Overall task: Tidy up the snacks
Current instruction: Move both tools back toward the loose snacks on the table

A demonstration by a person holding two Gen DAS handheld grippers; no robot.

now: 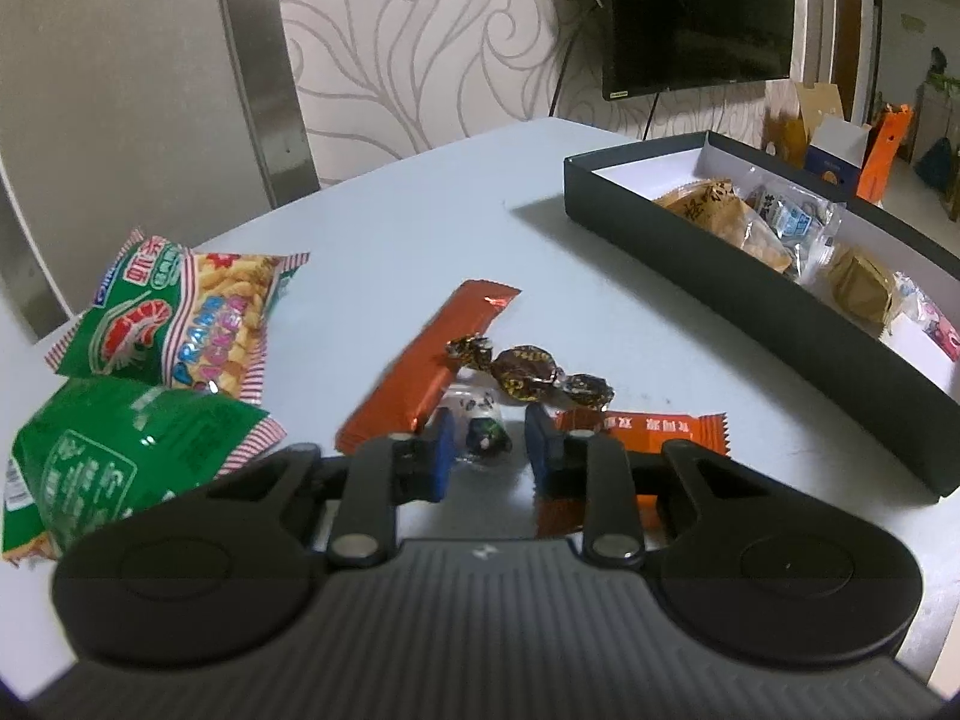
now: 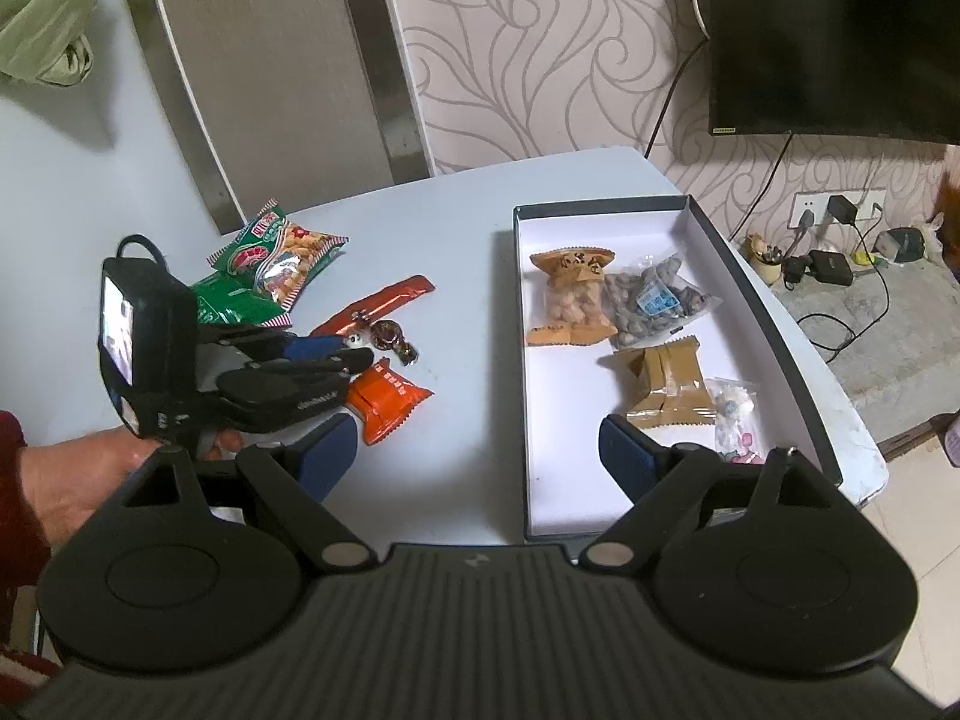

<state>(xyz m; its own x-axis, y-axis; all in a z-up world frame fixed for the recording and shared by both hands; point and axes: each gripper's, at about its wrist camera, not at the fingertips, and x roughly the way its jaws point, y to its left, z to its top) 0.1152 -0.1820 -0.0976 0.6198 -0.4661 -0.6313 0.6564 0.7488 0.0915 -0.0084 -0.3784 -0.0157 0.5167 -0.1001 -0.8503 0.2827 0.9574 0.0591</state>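
My left gripper (image 1: 485, 447) is low over the table, its blue pads on either side of a small clear-wrapped black-and-white candy (image 1: 480, 423), with a gap still showing. Just beyond lie a brown foil candy (image 1: 528, 375), a long orange bar (image 1: 432, 354) and a small orange packet (image 1: 654, 429). Two green shrimp-cracker bags (image 1: 180, 318) lie at left. The dark box (image 2: 774, 300) at right holds several snacks. My right gripper (image 2: 480, 456) is open and empty, hovering above the box's near left edge. The left gripper shows in the right wrist view (image 2: 354, 357).
A black screen (image 2: 834, 36) hangs on the wall behind the table. A chair back (image 2: 264, 72) stands at the far side. The table's right edge (image 2: 852, 414) drops to the floor, with cables and a power strip there.
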